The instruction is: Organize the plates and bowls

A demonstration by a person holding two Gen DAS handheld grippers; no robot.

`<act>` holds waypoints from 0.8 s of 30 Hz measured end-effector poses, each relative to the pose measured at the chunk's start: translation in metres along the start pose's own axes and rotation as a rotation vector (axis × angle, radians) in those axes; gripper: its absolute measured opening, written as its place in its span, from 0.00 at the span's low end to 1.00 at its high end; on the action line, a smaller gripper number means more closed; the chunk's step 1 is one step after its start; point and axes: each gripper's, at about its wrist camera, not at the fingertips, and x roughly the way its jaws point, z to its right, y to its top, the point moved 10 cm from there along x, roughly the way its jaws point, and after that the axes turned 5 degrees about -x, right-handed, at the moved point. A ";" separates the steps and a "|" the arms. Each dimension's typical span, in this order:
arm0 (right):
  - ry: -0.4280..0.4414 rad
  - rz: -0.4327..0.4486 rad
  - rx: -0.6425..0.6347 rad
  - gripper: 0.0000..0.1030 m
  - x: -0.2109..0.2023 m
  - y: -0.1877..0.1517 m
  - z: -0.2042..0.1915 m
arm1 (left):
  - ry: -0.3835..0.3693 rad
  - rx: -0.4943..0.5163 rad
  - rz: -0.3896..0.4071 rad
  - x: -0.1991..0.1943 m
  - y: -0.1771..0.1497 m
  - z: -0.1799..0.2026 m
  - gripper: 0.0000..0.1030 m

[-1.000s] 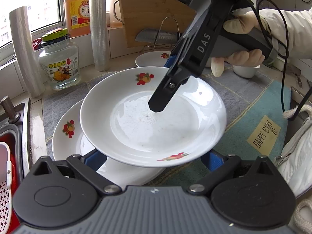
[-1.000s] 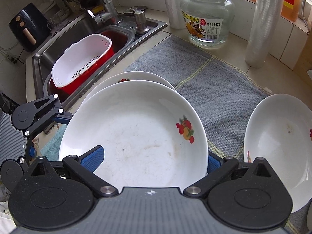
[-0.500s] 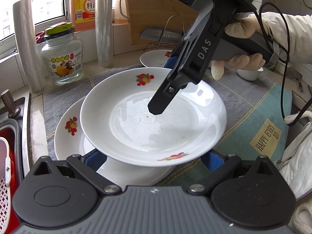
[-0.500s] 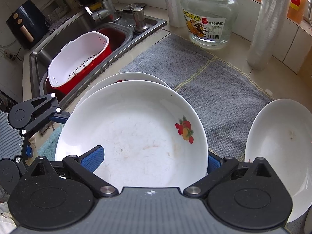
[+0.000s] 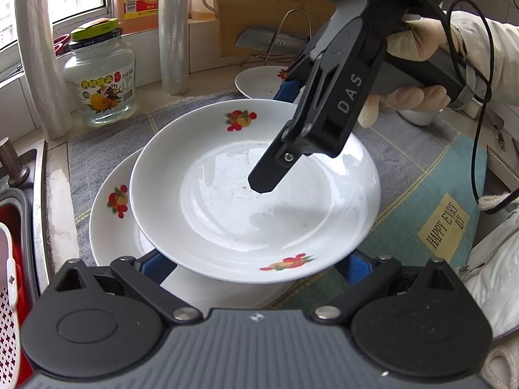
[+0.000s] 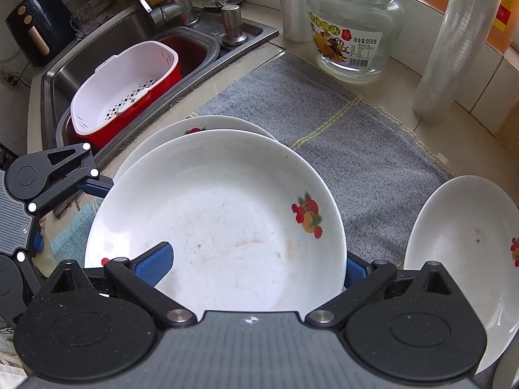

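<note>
Top plate (image 5: 246,201) unmoved over lower plate (image 5: 113,223), left claw (image 5: 256,264) spread beneath it; right claw (image 6: 256,259) still pinching its rim

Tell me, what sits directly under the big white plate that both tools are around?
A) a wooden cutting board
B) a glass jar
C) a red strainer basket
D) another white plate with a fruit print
D: a second fruit-printed plate peeks out from beneath the top plate on the grey mat; the jar stands apart by the wall and the strainer basket sits in the sink.
</note>
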 end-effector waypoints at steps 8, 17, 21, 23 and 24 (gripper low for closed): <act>-0.046 -0.044 -0.013 1.00 0.004 0.000 -0.002 | -0.029 -0.002 -0.068 0.003 0.001 -0.002 0.97; -0.036 -0.050 -0.023 1.00 0.006 0.004 -0.003 | -0.029 -0.016 -0.099 0.004 -0.002 -0.009 0.97; -0.028 -0.052 -0.022 1.00 0.007 0.007 -0.004 | -0.027 -0.038 -0.123 0.006 -0.005 -0.016 0.97; -0.025 -0.053 -0.026 1.00 0.008 0.008 -0.005 | -0.014 -0.045 -0.138 0.007 -0.007 -0.019 0.97; -0.024 -0.055 -0.028 1.00 0.009 0.008 -0.005 | -0.009 -0.046 -0.136 0.007 -0.008 -0.020 0.97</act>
